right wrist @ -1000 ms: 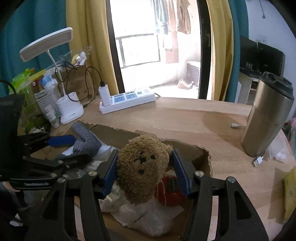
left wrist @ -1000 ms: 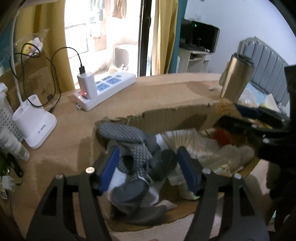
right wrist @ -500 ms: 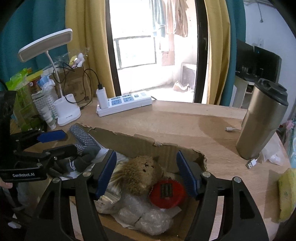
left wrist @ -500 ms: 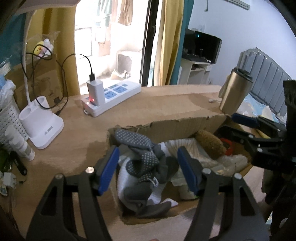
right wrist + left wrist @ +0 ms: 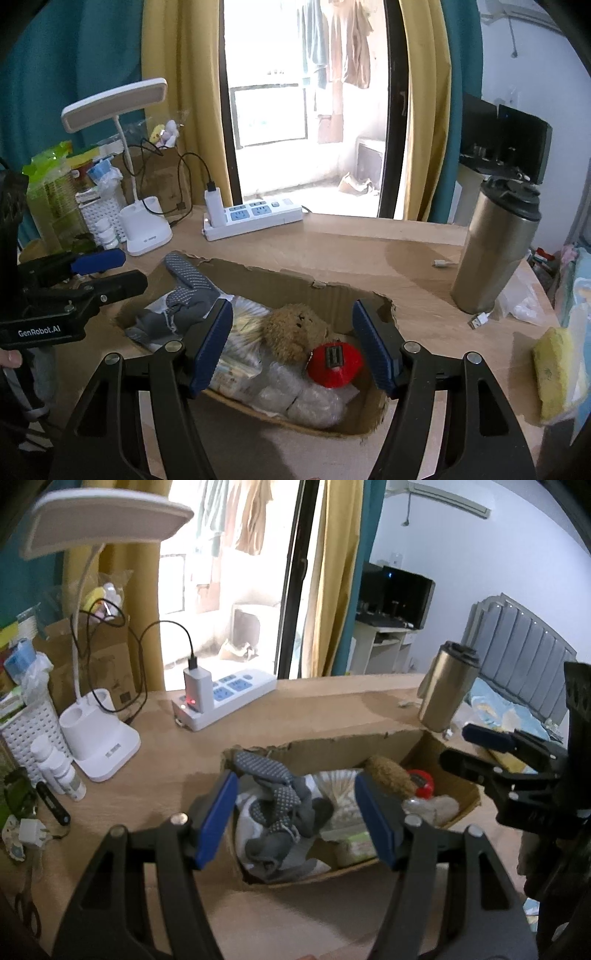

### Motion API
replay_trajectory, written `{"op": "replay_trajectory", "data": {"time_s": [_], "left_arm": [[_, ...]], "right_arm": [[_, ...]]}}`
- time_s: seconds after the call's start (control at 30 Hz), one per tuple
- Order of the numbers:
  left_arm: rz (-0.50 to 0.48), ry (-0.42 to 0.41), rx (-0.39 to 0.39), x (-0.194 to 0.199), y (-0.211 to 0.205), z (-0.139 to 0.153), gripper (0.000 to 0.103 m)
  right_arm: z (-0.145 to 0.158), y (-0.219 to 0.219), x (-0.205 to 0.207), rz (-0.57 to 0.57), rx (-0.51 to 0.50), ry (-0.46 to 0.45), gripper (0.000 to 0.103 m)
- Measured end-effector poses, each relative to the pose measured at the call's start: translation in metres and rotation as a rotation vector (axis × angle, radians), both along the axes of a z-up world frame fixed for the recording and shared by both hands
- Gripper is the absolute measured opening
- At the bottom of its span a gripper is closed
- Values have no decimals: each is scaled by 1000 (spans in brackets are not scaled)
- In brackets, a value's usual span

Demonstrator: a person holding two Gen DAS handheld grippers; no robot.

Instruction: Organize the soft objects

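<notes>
Writing: "GenRobot.AI" in white on the left claw (image 5: pixel 103 275) body, right wrist view only.
Left claw: jaws apart, holding nothing, above the grey socks (image 5: pixel 280 801).
Right claw (image 5: pixel 291 347): jaws apart and empty; they have just been opening, with the teddy bear (image 5: pixel 295 332) lying loose below.
Soft things: socks, bear and bubble wrap (image 5: pixel 306 398) lie inside the cardboard box (image 5: pixel 258 280).
Desk (image 5: pixel 351 254): light wood, carrying a power strip (image 5: pixel 255 218), lamp (image 5: pixel 144 221) and steel tumbler (image 5: pixel 495 247).
Room: yellow curtains, balcony door.
Left view only: grey headboard (image 5: pixel 524 657).
Right view only: yellow sponge (image 5: pixel 550 373).
</notes>
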State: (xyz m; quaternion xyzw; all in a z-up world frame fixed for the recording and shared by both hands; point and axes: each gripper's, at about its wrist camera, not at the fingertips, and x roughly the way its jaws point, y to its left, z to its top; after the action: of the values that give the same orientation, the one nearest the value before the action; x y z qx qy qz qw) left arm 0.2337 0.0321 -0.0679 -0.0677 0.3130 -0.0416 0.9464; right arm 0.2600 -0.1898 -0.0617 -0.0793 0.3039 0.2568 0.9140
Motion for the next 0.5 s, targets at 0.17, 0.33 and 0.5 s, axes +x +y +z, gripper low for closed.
{"op": "replay_trajectory", "data": {"time_s": [0.17, 0.33, 0.5], "left_arm": [[-3, -29, -11, -15, -2, 10, 83], [-16, -52, -10, -32, -8, 19, 84], [-22, -72, -5, -47, -12, 25, 89]], "right_arm": [[9, -4, -17, -4, 3, -21, 71], [17, -8, -33, -9, 5, -41, 71], [24, -13, -48, -18, 10, -60, 71]]}}
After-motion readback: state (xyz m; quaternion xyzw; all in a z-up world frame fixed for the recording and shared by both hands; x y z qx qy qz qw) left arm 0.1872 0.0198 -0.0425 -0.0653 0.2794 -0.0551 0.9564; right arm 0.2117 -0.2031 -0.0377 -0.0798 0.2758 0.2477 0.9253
